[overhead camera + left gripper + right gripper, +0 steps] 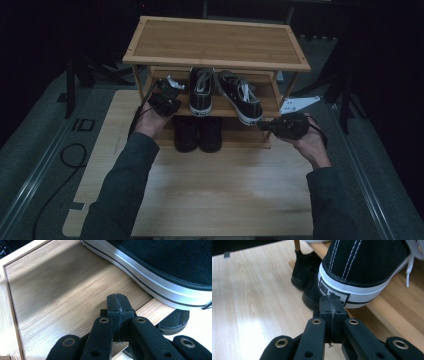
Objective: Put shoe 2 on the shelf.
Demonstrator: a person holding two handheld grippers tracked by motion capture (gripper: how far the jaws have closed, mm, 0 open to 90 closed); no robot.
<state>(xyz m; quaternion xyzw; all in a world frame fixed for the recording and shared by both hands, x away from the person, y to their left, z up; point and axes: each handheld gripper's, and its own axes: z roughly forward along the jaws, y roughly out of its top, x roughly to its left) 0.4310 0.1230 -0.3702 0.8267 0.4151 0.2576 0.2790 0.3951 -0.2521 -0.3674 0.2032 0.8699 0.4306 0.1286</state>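
Left gripper (117, 303) jaws pressed together, empty, over the shelf (62, 290). Right gripper (331, 305) jaws together too, tips at the sneaker (362, 267) heel.

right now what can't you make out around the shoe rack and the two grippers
- High view: the fronts of the two sneakers lie under the rack's top shelf.
- High view: the dark shoes on the bottom shelf are too dim for detail.
- Left gripper view: the sneaker is cut off by the top and right edges.
- Right gripper view: whether the shut tips touch the sneaker heel cannot be told.
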